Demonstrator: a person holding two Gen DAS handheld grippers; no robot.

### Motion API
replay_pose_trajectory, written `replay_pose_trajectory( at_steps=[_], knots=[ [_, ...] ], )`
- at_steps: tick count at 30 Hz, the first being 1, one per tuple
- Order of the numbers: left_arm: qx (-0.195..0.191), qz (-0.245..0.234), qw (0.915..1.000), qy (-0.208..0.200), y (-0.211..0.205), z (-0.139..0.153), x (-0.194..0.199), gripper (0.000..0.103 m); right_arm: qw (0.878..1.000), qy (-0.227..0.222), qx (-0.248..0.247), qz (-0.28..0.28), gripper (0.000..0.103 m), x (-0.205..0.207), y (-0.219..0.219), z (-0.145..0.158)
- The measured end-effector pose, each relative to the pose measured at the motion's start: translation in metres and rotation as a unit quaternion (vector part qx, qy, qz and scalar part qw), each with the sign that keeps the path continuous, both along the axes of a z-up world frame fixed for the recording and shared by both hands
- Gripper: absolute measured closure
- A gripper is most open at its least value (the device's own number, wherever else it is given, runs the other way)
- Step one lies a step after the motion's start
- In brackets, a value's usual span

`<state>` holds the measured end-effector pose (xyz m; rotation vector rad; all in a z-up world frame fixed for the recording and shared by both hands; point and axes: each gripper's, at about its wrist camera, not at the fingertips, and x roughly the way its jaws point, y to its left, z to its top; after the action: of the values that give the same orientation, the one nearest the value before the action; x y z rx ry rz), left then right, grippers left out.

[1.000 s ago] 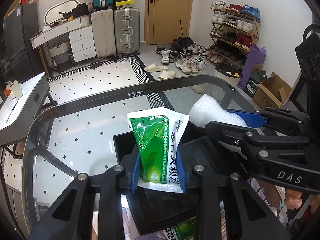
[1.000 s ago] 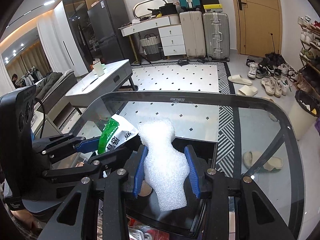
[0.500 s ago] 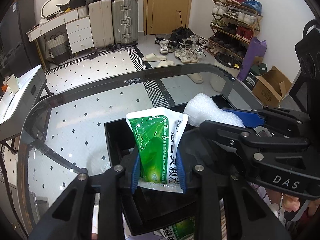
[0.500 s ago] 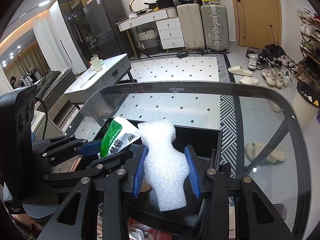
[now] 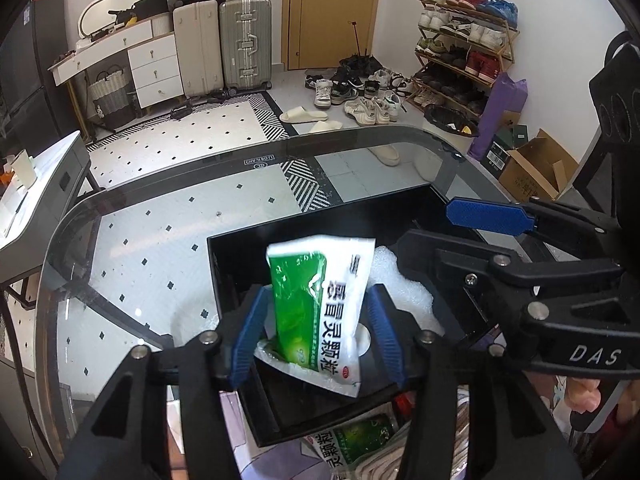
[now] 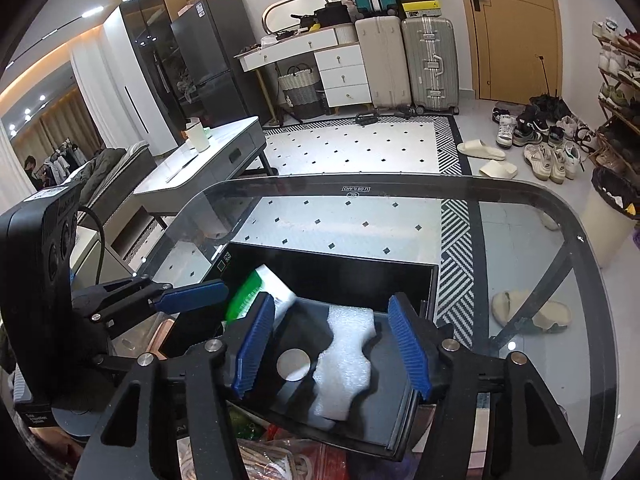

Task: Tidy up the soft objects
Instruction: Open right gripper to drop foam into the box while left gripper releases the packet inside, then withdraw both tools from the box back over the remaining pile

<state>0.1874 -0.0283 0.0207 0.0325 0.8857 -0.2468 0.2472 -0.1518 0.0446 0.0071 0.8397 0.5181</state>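
A black open box [image 5: 248,360] [image 6: 344,272] stands on the glass table. My left gripper [image 5: 316,332] is open, its blue pads apart on both sides of a green and white sachet [image 5: 320,304] that stands tilted in the box. The sachet also shows in the right wrist view [image 6: 260,292]. My right gripper [image 6: 332,350] is open above the box. A white foam piece [image 6: 348,360] lies loose on the box floor below it, partly hidden behind the sachet in the left wrist view [image 5: 404,292].
The glass table [image 6: 520,248] has a rounded far edge. More soft packets and a green sachet [image 5: 356,444] lie in a pile at the near side of the box. A grey side table [image 6: 200,168] stands to the left.
Both grippers have opened. The foam piece dropped from my right gripper into the box. The sachet is released and sits lower in the box, leaning.
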Motion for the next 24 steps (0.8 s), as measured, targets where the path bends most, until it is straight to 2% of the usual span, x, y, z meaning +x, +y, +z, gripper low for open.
replay_pose_trajectory(
  at_steps=[4, 6, 8, 13, 16, 24],
  knots=[
    [0.002, 0.001, 1.0, -0.003, 0.001, 0.005, -0.004, 0.04, 1.0, -0.007, 0.001, -0.004, 0.031, -0.006, -0.008, 0.006],
    [0.004, 0.002, 1.0, -0.008, 0.002, 0.006, -0.007, 0.029, 1.0, -0.011, 0.001, -0.004, 0.023, -0.011, -0.012, 0.008],
    [0.007, 0.003, 0.9998, -0.017, 0.003, 0.009, -0.012, 0.023, 1.0, -0.015, 0.001, -0.005, 0.018, -0.017, -0.016, 0.01],
    [-0.013, 0.003, 0.9995, -0.029, 0.006, 0.017, -0.023, 0.014, 1.0, -0.014, 0.008, -0.005, 0.011, -0.029, -0.027, 0.012],
    [-0.011, 0.002, 0.9993, -0.035, 0.004, 0.021, -0.031, 0.011, 1.0, -0.02, 0.007, -0.006, 0.005, -0.04, -0.03, 0.016],
    [-0.018, -0.004, 0.9988, -0.046, 0.004, 0.026, -0.054, 0.0, 1.0, -0.023, 0.015, 0.0, 0.001, -0.063, -0.043, 0.018]
  ],
)
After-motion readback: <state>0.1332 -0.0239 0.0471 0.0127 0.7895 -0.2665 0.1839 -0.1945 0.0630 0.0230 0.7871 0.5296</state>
